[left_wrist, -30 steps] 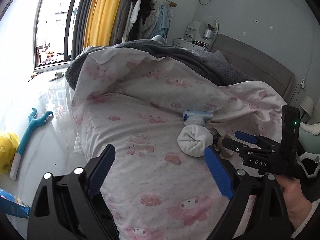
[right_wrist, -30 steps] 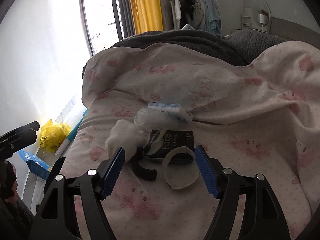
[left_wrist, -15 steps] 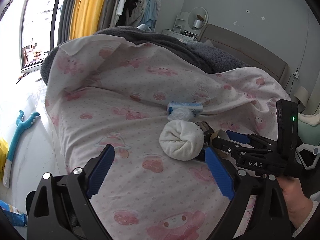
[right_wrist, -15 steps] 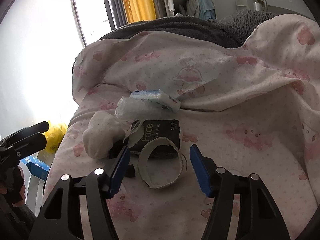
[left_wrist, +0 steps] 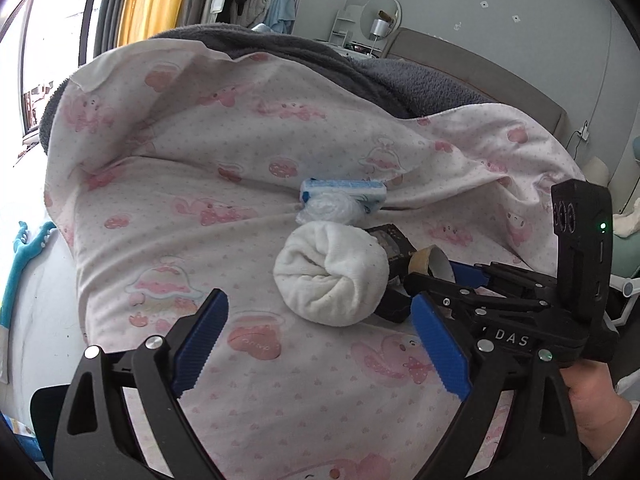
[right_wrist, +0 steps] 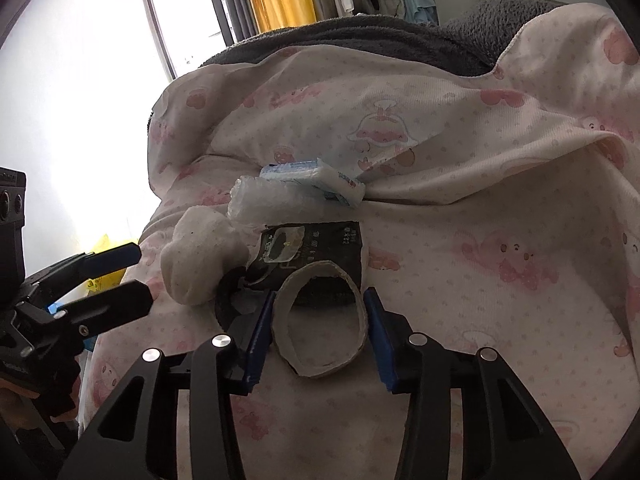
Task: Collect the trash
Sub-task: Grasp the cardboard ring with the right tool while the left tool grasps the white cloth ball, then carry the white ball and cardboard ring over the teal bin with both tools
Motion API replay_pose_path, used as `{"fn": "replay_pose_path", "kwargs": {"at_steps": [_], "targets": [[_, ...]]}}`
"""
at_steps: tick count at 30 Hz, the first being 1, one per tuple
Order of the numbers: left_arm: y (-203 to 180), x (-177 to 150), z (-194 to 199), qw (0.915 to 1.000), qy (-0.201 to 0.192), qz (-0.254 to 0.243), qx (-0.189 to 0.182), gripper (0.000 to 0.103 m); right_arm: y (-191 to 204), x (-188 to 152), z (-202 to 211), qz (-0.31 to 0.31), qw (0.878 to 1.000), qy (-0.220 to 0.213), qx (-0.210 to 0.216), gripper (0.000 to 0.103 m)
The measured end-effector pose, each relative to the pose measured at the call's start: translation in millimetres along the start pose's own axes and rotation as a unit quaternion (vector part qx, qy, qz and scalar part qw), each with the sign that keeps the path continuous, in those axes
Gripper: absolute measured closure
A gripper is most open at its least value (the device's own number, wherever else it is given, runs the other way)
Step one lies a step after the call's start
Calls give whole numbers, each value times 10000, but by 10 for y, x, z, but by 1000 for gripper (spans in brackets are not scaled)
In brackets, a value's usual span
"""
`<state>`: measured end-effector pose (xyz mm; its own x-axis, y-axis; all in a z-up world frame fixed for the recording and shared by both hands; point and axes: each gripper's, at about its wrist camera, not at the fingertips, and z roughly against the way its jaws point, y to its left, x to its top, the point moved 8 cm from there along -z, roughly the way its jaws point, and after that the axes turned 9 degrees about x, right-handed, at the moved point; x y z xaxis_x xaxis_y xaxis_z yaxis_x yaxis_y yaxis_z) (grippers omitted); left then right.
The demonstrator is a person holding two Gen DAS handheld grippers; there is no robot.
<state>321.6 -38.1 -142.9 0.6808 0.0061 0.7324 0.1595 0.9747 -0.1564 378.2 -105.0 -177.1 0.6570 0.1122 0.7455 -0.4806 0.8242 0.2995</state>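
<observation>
A cardboard tape ring (right_wrist: 320,324) lies on the pink bed sheet (right_wrist: 480,320) between the blue pads of my right gripper (right_wrist: 318,332). Its jaws are closing and both pads touch the ring's sides. In the left wrist view the ring (left_wrist: 424,258) shows between the right gripper's (left_wrist: 438,272) tips. My left gripper (left_wrist: 320,344) is open, just short of a rolled white cloth (left_wrist: 332,276). Behind lie a black wipes packet (right_wrist: 320,244), crumpled clear plastic (right_wrist: 272,200) and a blue-white tissue pack (right_wrist: 316,178). A black curved piece (right_wrist: 228,300) sits beside the ring.
A grey blanket (left_wrist: 400,80) is bunched at the back of the bed. On the floor to the left lie a teal toy (left_wrist: 24,248) and a yellow bag (right_wrist: 100,264). A person's hand (left_wrist: 596,400) holds the right gripper. The bed's edge drops off at the left.
The right gripper's jaws have narrowed onto the cardboard ring. The left gripper has moved in over the bed toward the rolled white cloth, which now looks larger and nearer.
</observation>
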Motion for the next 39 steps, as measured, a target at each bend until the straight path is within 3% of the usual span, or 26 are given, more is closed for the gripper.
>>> {"fn": "replay_pose_path", "kwargs": {"at_steps": [15,20,23,25,39], "targets": [[-57,17,-203,9989,142,412,-156,10,-56,120,273,-77,9991,-421,17,58],[-139,35,-276,9987,249,387,-216,25,-41,147,336,-17,9990,-455,-7,58],[-153,20,-297,9992,287,282,-71,32,-36,137,363,17,9990,-455,-29,58],[-126,23,-285,9994,246,235,65,43,-32,140,371,12,9989,-458,-34,58],[-3,90,153,9989,-240,-174,359,51,230,207,398,149,9987,-480,-65,58]]}}
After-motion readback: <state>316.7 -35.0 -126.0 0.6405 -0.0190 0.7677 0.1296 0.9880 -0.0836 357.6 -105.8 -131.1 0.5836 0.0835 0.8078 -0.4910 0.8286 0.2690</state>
